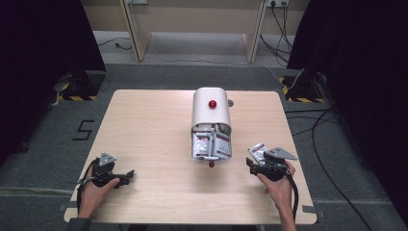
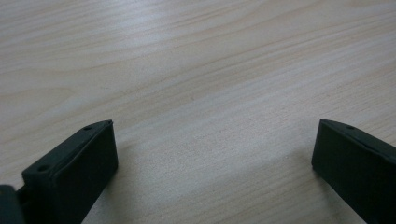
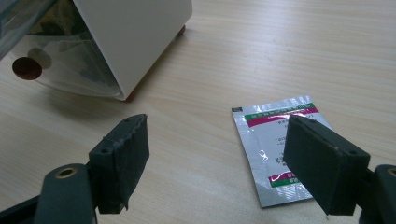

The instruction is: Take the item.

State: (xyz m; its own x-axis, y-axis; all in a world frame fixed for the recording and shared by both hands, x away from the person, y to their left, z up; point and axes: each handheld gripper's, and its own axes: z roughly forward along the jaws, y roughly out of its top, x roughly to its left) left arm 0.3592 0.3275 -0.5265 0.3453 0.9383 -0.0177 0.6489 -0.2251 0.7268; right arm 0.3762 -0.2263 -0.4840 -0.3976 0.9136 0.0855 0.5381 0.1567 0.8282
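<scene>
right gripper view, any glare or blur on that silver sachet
Right gripper view: the sachet catches a small bright glint on its foil, its print too soft to read; the near fingers are slightly blurred. High view: the table is evenly lit, with soft shadows under the white container.
</scene>
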